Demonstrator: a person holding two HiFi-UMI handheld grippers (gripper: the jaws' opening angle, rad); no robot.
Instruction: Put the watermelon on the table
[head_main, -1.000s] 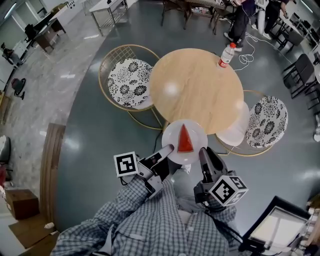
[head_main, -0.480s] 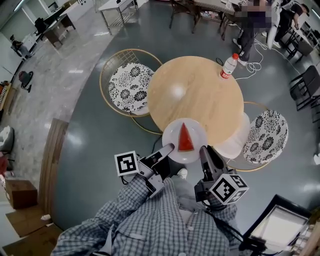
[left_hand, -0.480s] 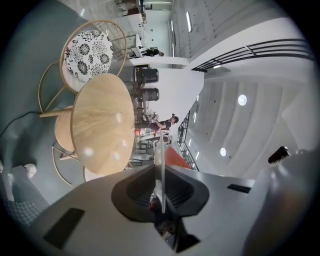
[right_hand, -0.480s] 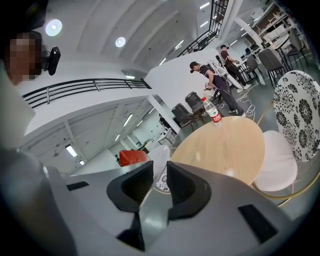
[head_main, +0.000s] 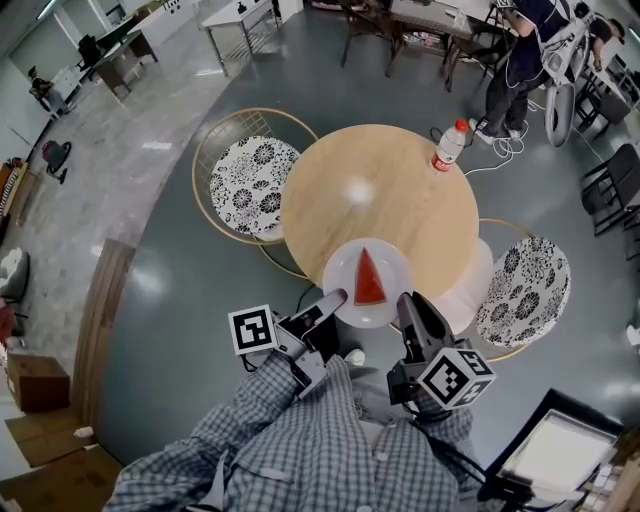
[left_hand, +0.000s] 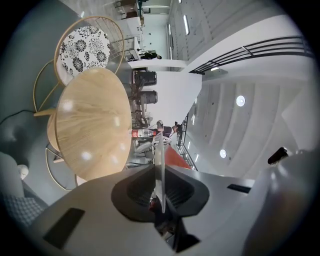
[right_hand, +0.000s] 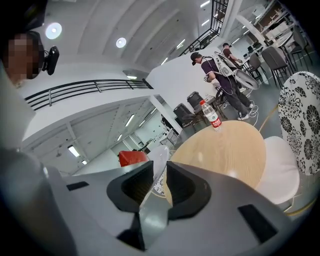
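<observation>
Watermelon slice (head_main: 370, 280) lay on a white plate (head_main: 343, 278) that the left gripper (head_main: 335, 297) and right gripper (head_main: 405, 300) each pinched by its rim, jaws nearly closed, at the near edge of the round table (head_main: 380, 190); next, seemingly, it needed lowering level onto the wood.

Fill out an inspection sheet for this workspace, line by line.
Surface: round wooden table, light wood, glossy.
Job's things: watermelon slice lies on a white plate at the table's near edge; whether the plate rests on the top cannot be told.
Clutter: plastic bottle, red label, upright at the far edge.
Grippers: left tongs and right tongs each shut on the plate's rim, on opposite sides.
Cables: white cable looped on the floor beyond the table.
Surroundings: floral-cushioned chairs on both sides of the table; person standing beyond it.
</observation>
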